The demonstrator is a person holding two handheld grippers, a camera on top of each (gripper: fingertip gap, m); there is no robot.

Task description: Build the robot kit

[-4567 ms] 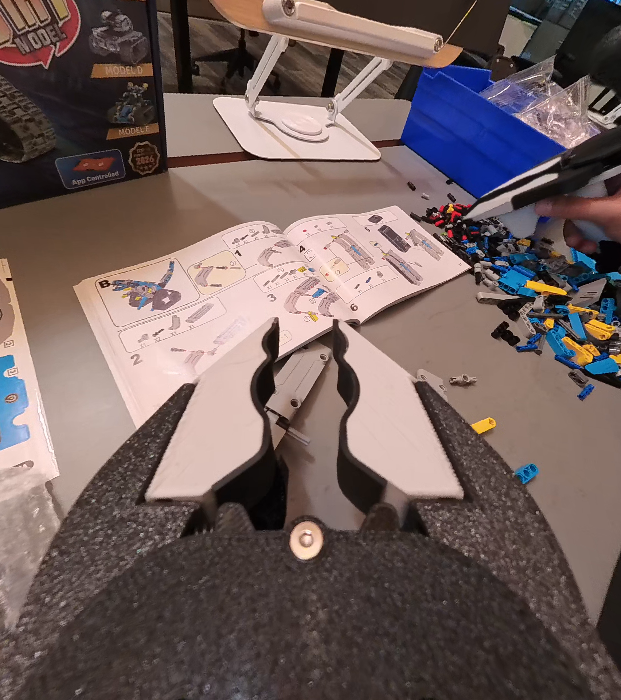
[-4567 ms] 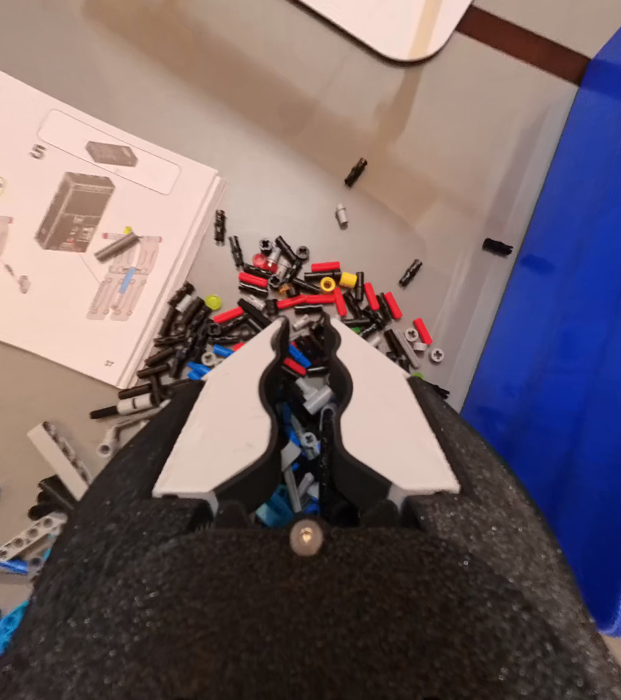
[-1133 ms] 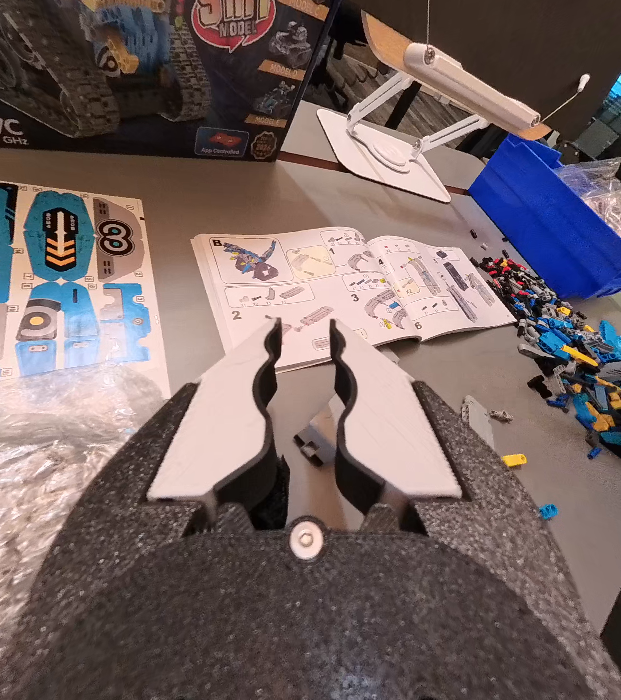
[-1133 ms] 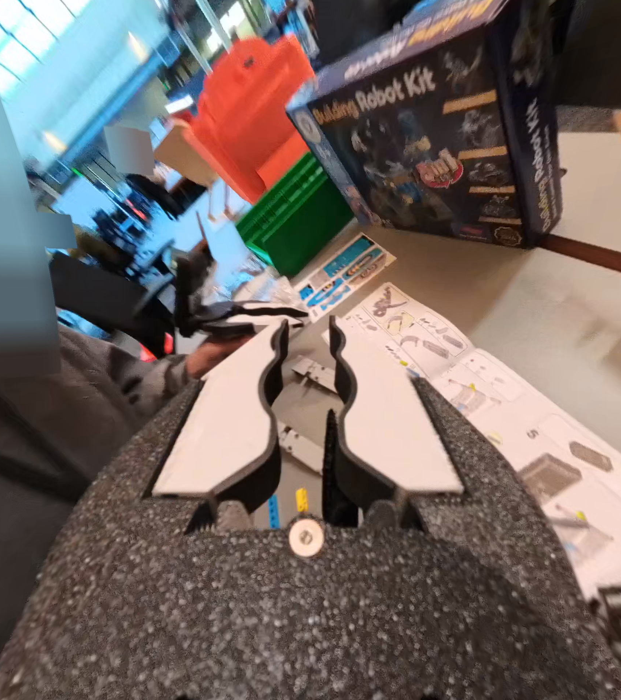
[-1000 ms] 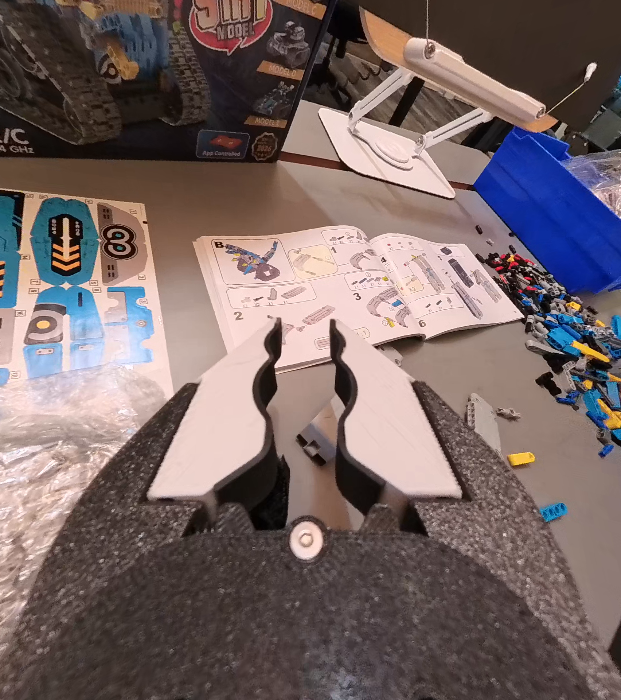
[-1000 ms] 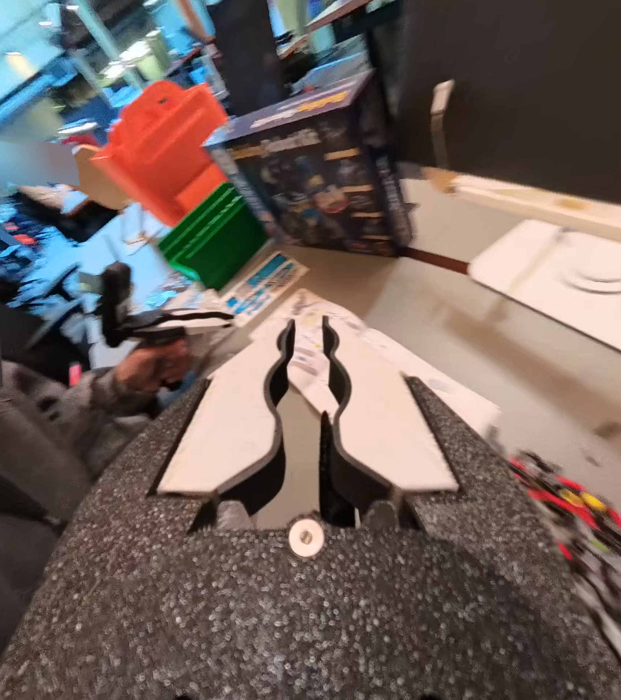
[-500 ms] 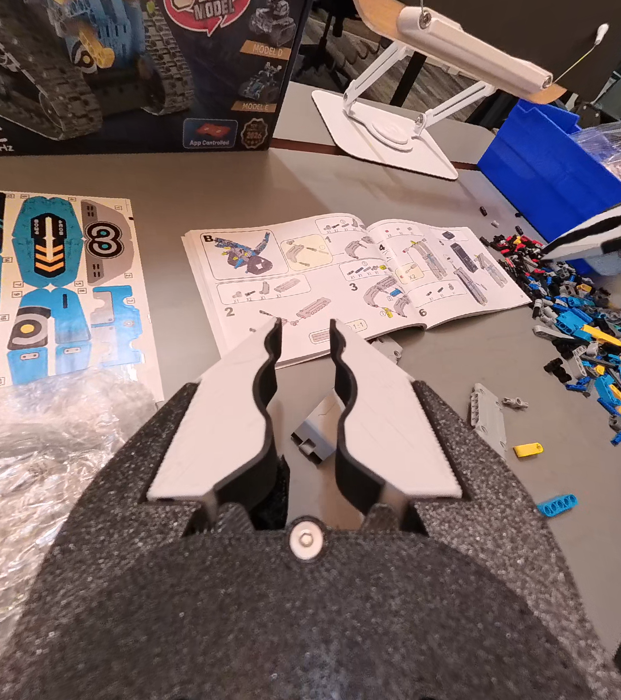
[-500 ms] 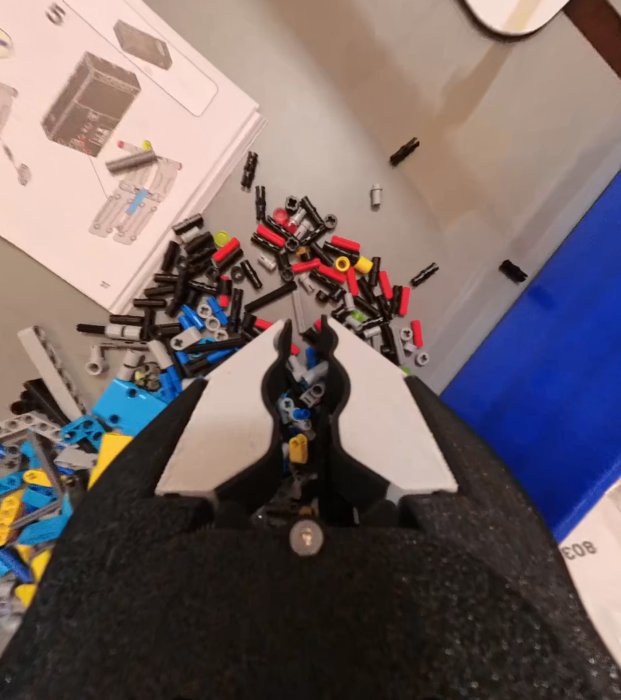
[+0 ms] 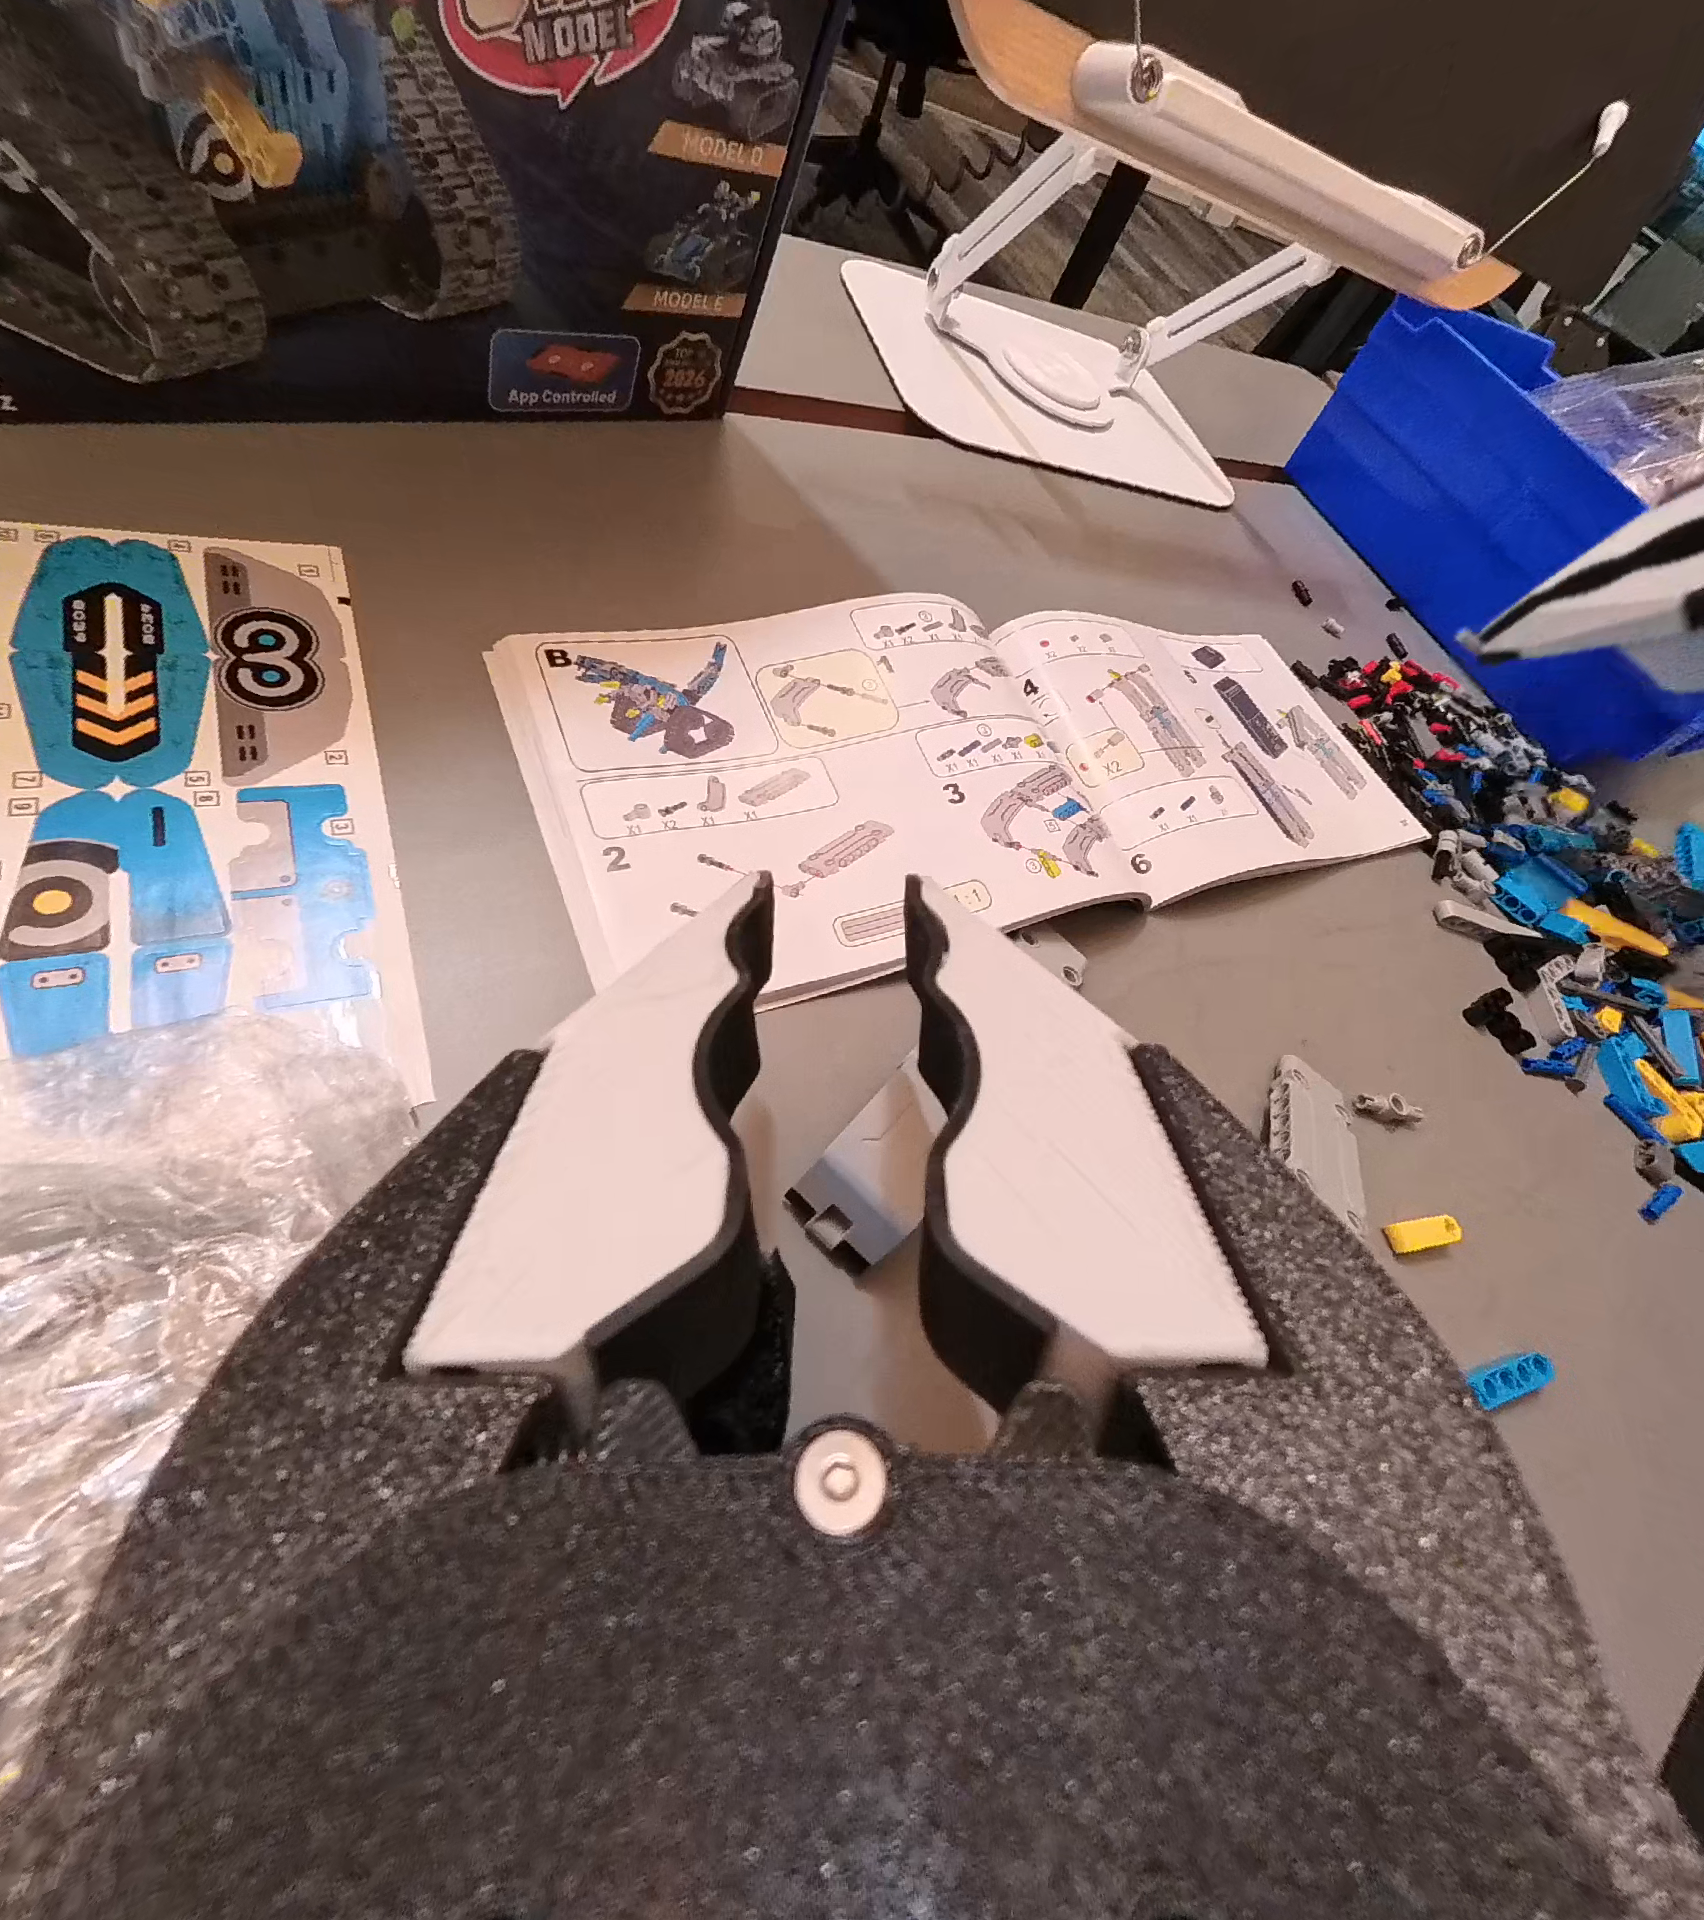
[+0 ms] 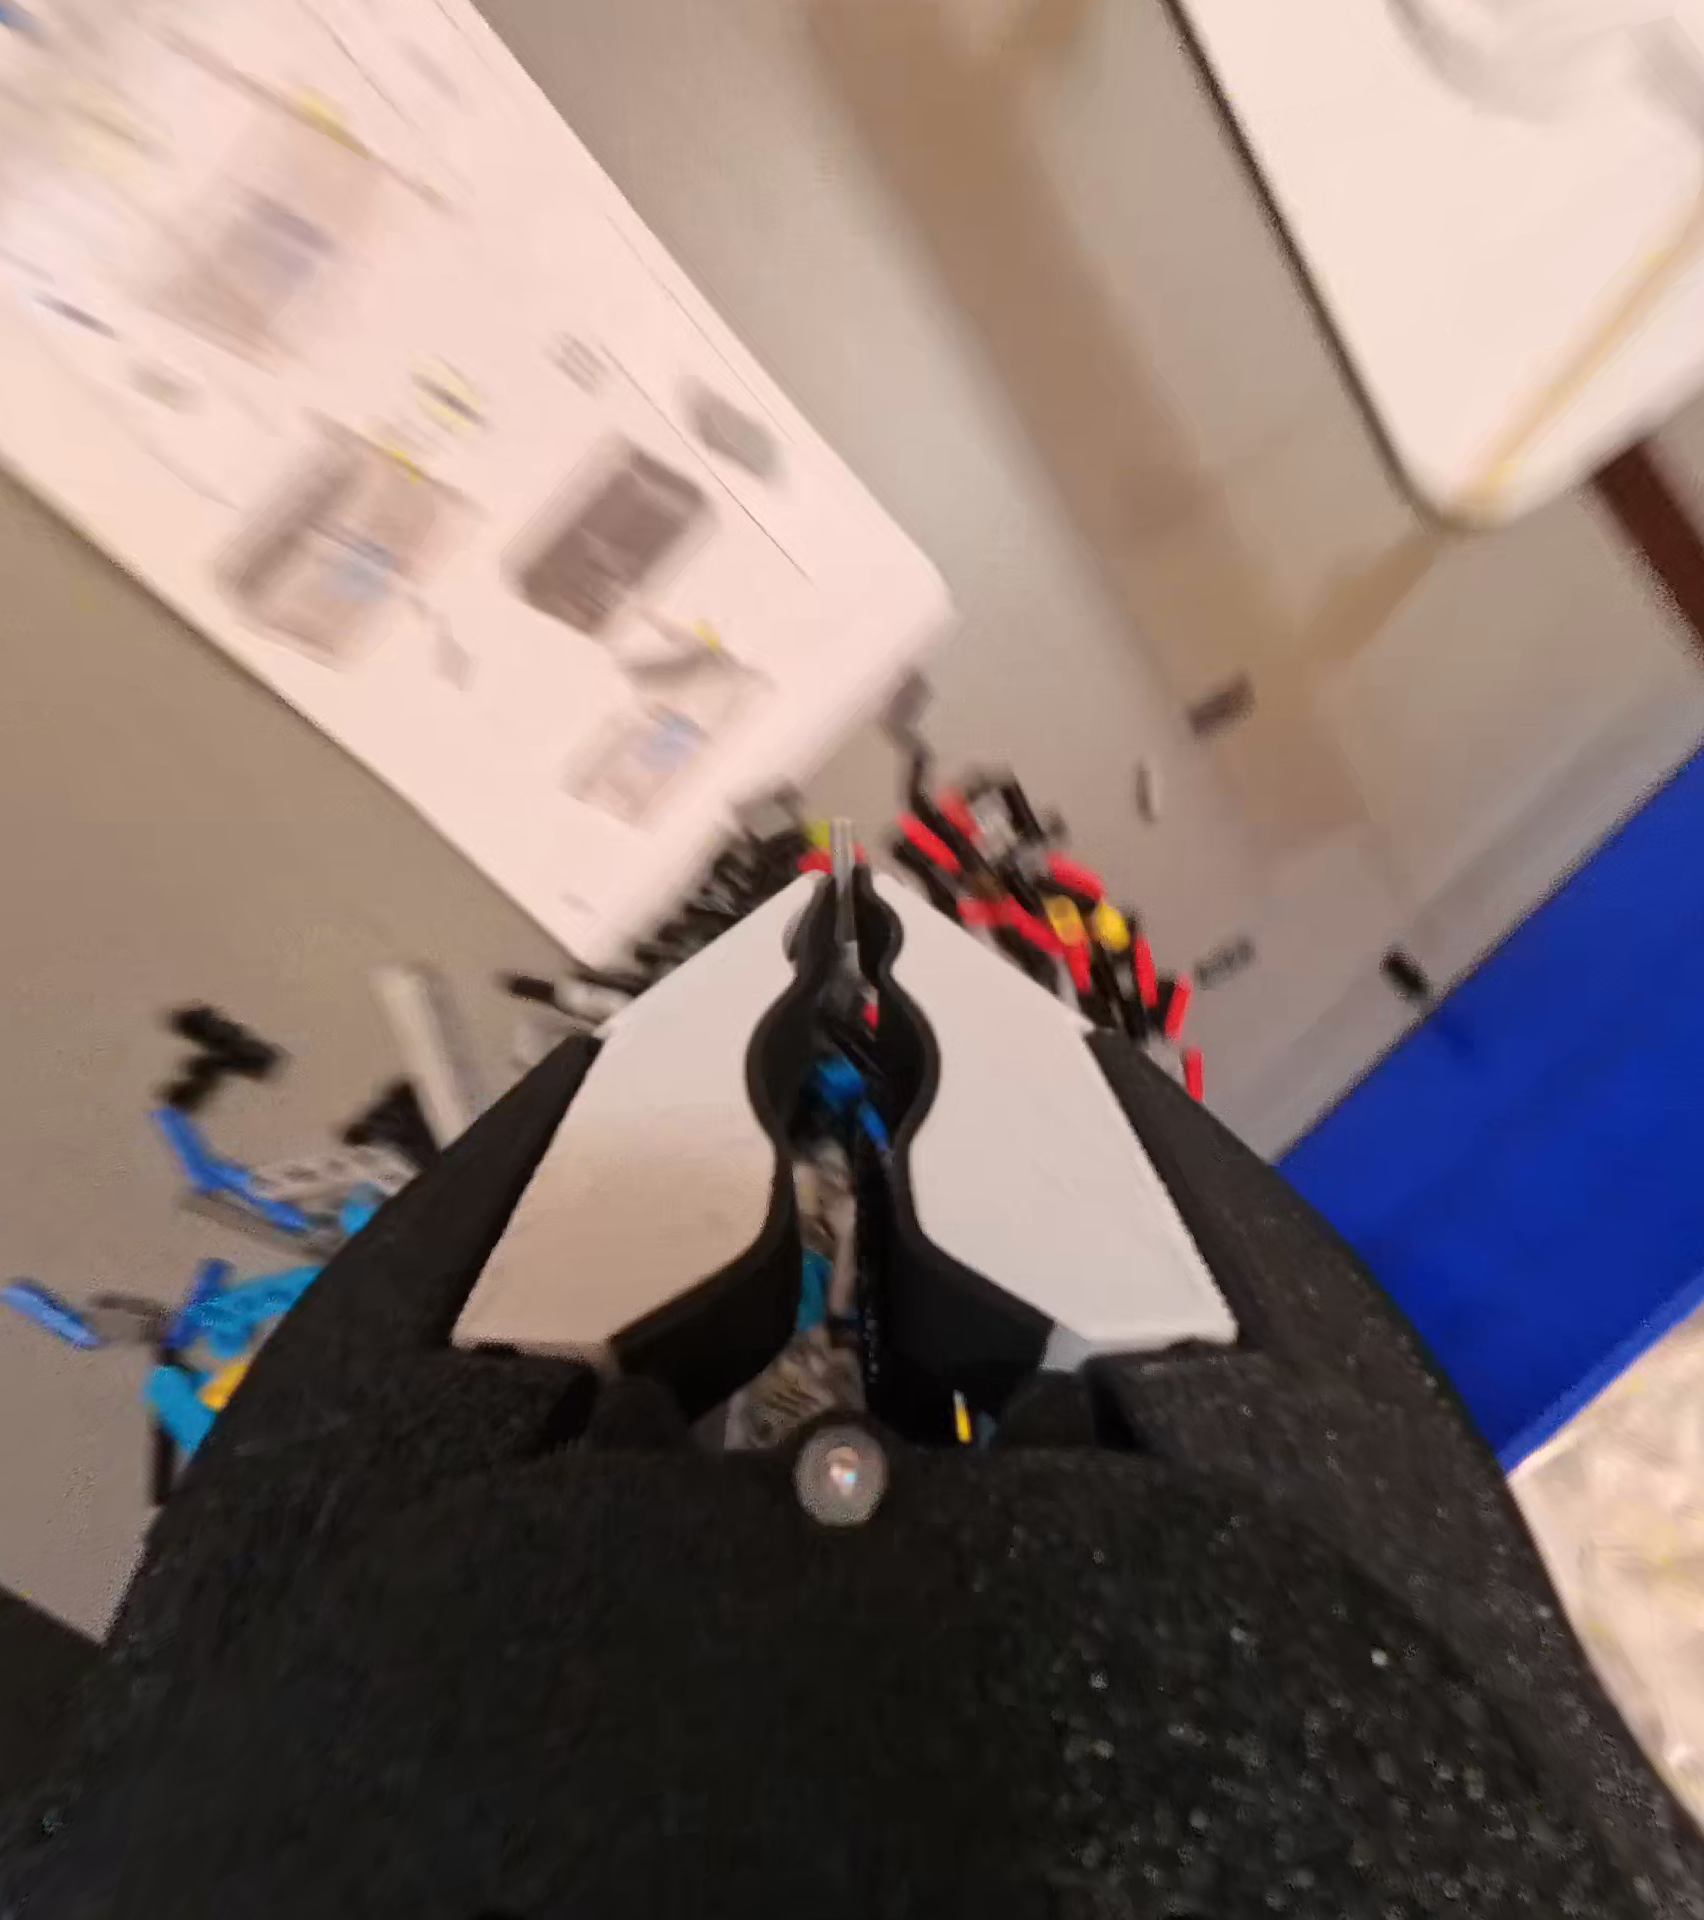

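Observation:
My left gripper [image 9: 837, 894] is open and hovers low over the grey table, tips at the near edge of an open instruction booklet [image 9: 931, 748]. A small grey block piece [image 9: 858, 1184] shows between its fingers, against the right one; I cannot tell if it is gripped. My right gripper [image 10: 840, 899] is shut on a thin grey pin [image 10: 840, 847] just above a heap of small red and black pins [image 10: 1035, 904]. That view is motion-blurred. The right gripper also shows in the left wrist view [image 9: 1658, 592], over the brick pile [image 9: 1606, 935].
A blue bin [image 9: 1450, 540] stands behind the pile. A white stand [image 9: 1035, 374] and a kit box [image 9: 308, 187] are at the back. A sticker sheet [image 9: 100, 790] and bubble wrap [image 9: 48, 1299] lie left. A grey beam [image 9: 1315, 1143], a yellow piece [image 9: 1419, 1231] and a blue piece [image 9: 1508, 1382] lie right. Spacing between my two grippers at the tips: around 35 centimetres.
My right gripper swung back over the pin heap, closed on a thin grey pin and is moving, blurring its view. My left gripper stayed open and barely shifted.

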